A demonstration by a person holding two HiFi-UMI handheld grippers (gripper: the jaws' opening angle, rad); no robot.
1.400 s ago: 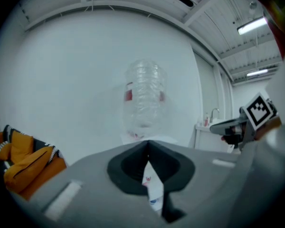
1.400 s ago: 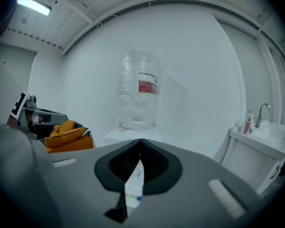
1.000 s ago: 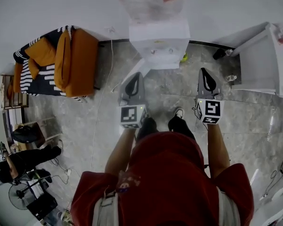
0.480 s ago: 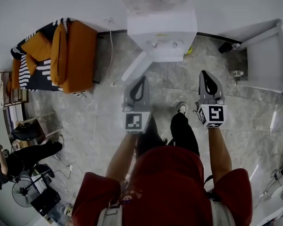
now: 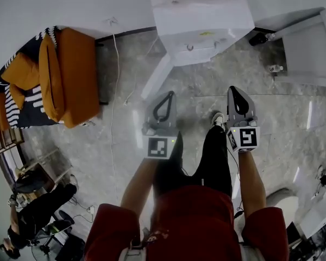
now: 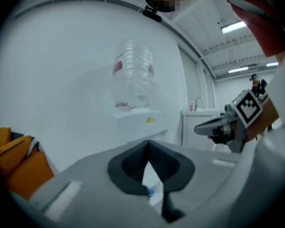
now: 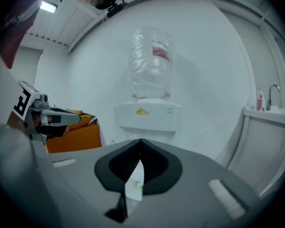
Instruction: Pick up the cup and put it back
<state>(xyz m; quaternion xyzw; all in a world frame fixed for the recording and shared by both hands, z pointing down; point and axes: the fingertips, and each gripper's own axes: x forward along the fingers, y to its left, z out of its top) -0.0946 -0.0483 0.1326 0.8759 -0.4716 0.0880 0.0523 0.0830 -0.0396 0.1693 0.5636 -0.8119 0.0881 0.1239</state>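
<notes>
No cup shows in any view. A white water dispenser [image 5: 201, 23] with a clear bottle [image 7: 151, 63] on top stands against the wall ahead; it also shows in the left gripper view [image 6: 137, 115]. My left gripper [image 5: 165, 95] and right gripper [image 5: 234, 89] are held side by side over the floor, short of the dispenser, both pointing at it. Each one's jaws meet at the tips, shut, with nothing gripped [image 6: 147, 144] [image 7: 140, 141]. Through the gap behind each pair of tips I see only the dispenser's white front.
An orange sofa [image 5: 65, 75] with striped cushions stands at the left wall. A white sink cabinet [image 5: 309, 53] is at the right. A cable [image 5: 115, 91] runs across the stone floor. A person [image 5: 35, 216] sits at the lower left. The holder's legs are below the grippers.
The holder has stepped towards the dispenser, which now fills more of the top of the head view. Both grippers have come lower and stayed shut.
</notes>
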